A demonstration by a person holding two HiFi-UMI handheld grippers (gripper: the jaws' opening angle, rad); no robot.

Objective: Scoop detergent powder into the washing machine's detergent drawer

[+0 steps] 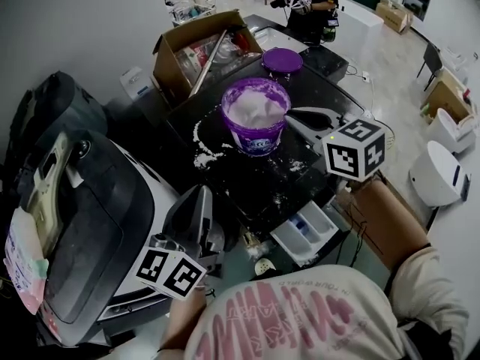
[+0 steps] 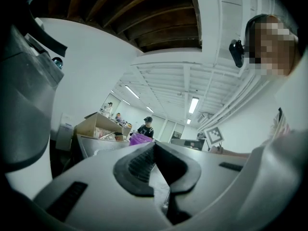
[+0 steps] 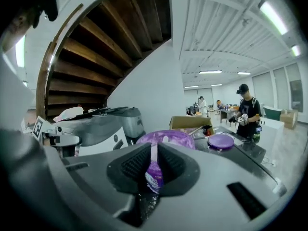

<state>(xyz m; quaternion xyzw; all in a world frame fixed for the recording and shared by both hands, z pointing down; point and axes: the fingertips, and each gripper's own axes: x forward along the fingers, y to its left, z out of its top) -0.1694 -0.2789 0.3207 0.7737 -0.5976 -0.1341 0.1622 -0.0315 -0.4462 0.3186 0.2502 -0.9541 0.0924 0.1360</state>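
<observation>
Above black worktop (image 1: pixel 214 115), right claw (image 3: pixel 153 150) slightly apart, empty.

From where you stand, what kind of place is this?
Probably an open lab or workshop, not a home: a washing machine with its detergent drawer open, a cardboard box behind it, and another person working under strip lights.

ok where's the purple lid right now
In the head view the purple lid lies flat on the dark machine top, just behind the open purple detergent tub and right of the cardboard box.
</observation>
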